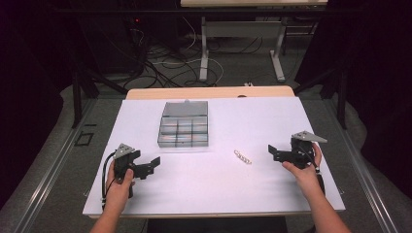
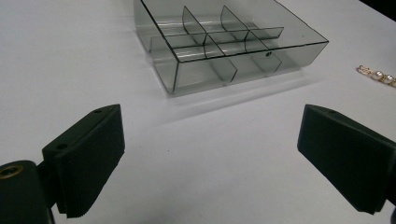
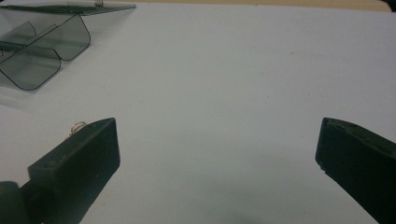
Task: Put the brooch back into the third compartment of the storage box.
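While both grippers rest wide open and empty on white surface (image 1: 272, 121), pearl bracelet (image 1: 242, 157) lies loose between them, nearer right gripper (image 1: 276, 152), below-right of clear divided box (image 1: 184, 124). Left gripper (image 1: 151, 165) well apart. Risk, my read: thin chain low on surface, fingers (image 3: 77, 163) may skid over, push it, or drop it short of compartment.

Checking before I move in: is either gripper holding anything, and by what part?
Nothing is held. Left gripper and right gripper are both open; the bracelet lies on the table.
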A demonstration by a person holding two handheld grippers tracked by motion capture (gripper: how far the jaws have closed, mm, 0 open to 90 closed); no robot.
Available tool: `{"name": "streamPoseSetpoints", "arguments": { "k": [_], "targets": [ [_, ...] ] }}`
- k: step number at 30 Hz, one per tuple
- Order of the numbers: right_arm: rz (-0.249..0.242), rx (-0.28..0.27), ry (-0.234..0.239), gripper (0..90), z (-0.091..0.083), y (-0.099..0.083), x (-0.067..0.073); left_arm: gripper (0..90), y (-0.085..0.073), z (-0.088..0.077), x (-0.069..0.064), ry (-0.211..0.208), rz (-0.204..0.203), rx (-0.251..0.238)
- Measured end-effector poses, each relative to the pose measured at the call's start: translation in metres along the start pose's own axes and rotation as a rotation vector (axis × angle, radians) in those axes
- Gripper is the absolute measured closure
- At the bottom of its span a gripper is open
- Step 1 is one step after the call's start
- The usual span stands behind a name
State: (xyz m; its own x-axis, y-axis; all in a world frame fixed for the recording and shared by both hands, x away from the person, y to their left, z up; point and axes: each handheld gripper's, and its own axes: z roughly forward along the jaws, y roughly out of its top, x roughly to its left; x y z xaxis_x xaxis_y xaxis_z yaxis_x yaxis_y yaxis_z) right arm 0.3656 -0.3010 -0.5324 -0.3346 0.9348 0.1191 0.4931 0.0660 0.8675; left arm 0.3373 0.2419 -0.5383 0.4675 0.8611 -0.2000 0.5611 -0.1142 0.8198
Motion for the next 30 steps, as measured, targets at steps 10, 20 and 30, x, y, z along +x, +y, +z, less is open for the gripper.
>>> {"name": "streamPoseSetpoints", "arguments": {
  "k": [10,20,30],
  "targets": [
    [-0.136,0.029,0.009,0.8,-0.003,0.014,0.023,7.8,0.000,-0.001,-0.005,-0.008,0.009,0.008],
    [-0.209,0.064,0.056,14.9,0.008,0.021,0.041,7.9,-0.001,0.001,-0.010,-0.013,0.021,0.021],
    [-0.290,0.104,0.083,20.2,0.013,0.033,0.052,8.0,-0.001,0.002,-0.010,-0.016,0.017,0.021]
  ]
}}
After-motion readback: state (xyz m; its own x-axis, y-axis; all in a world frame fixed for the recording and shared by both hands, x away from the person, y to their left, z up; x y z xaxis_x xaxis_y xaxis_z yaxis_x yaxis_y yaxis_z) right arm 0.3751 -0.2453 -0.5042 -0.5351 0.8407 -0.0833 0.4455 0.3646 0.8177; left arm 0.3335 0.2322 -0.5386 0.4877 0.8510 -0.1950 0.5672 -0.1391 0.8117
